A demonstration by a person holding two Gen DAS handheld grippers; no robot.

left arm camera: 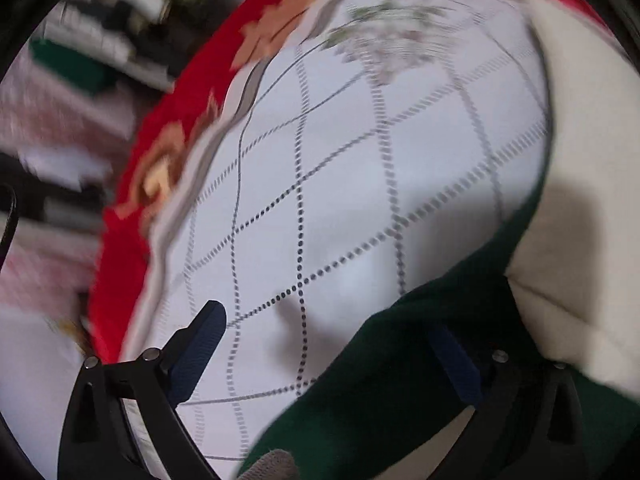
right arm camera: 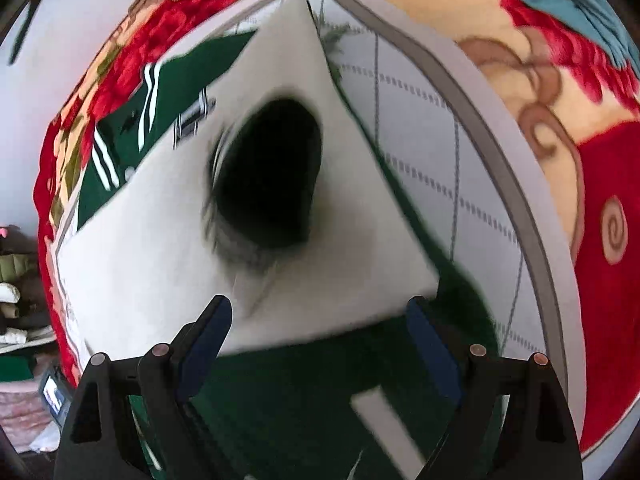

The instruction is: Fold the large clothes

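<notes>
Both views smeared by motion blur, so fine detail uncertain. Large garment (right arm camera: 168, 240) spread on a white quilted mat (right arm camera: 432, 128) with dotted diamond stitching, itself laid over a red floral blanket (right arm camera: 608, 280). Dark green fabric with white stripes at the far side, a broad cream panel folded across the middle (a dark blotch on it, print or shadow, impossible to tell).

Left gripper (left arm camera: 336, 344) spread wide, near the mat, with the green edge of the garment (left arm camera: 400, 380) lying over its right-hand finger; nothing pinched between the pads. Right gripper (right arm camera: 320, 340) likewise spread wide, fingers straddling the near corner of the cream panel where it meets the green layer below; close to the cloth, contact not certain.

Likely risks from here:
- Closing on one layer only at that corner, so the cream panel lifts and the green stays flat, leaving a skewed fold.
- Catching the mat along with the garment on the left side, dragging the whole surface.
- Uneven lift between the two hands (heavy knit, probably saggy), letting the middle droop and bunch.
- Green edge draped on the left finger slipping off before any grip, undoing the alignment.
</notes>
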